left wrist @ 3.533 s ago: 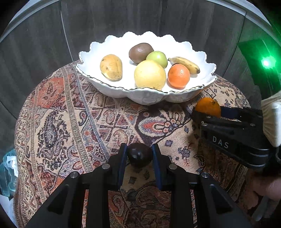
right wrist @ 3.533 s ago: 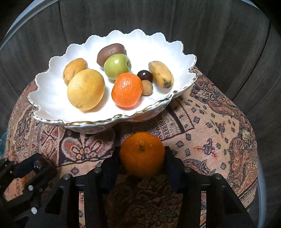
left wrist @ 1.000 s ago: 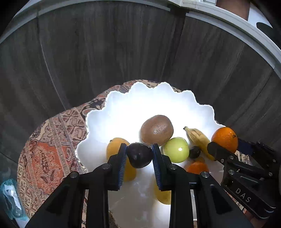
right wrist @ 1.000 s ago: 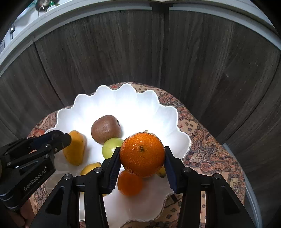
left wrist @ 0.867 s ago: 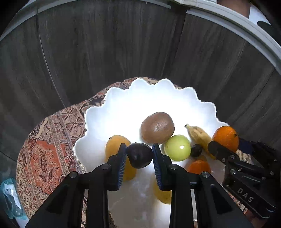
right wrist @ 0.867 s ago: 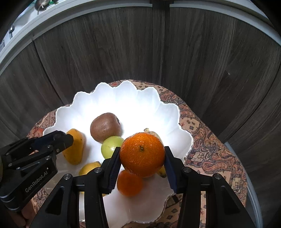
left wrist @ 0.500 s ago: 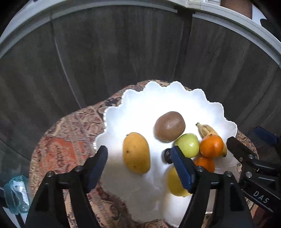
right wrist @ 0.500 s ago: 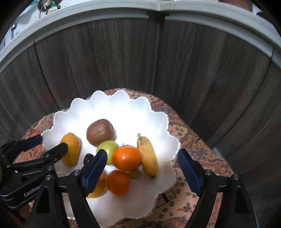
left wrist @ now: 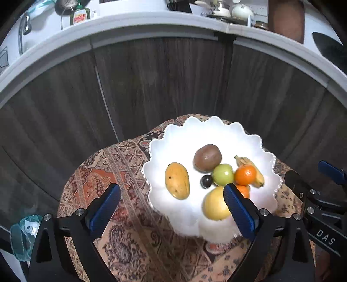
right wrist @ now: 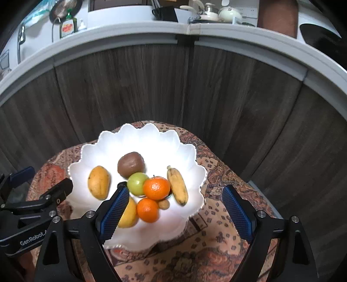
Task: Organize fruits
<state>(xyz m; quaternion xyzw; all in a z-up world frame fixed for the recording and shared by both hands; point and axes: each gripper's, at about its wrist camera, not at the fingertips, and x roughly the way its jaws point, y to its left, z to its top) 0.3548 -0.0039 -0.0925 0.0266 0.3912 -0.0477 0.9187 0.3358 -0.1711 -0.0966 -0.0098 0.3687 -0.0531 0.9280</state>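
Note:
A white scalloped bowl (left wrist: 164, 141) (right wrist: 184, 156) stands on a round table under a patterned cloth (left wrist: 130, 238). It holds a mango (left wrist: 177, 180), a kiwi (left wrist: 207, 157), a green apple (left wrist: 223, 174), a dark plum (left wrist: 206, 181), two oranges (right wrist: 156, 188) (right wrist: 148, 210), a banana (right wrist: 177, 188) and a yellow citrus (left wrist: 215, 204). My left gripper (left wrist: 171, 211) is open and empty, high above the bowl's near left side. My right gripper (right wrist: 175, 211) is open and empty above the bowl's near right side.
Dark wood cabinet fronts (left wrist: 173, 86) curve behind the table under a grey counter with a dish soap bottle (left wrist: 79, 16) and crockery. A teal plastic bag (left wrist: 23, 236) lies low at the left. A small brown fruit (right wrist: 163, 204) sits by the banana.
Both grippers opened and dropped the dark plum and the orange into the bowl, then rose and drew back from it.

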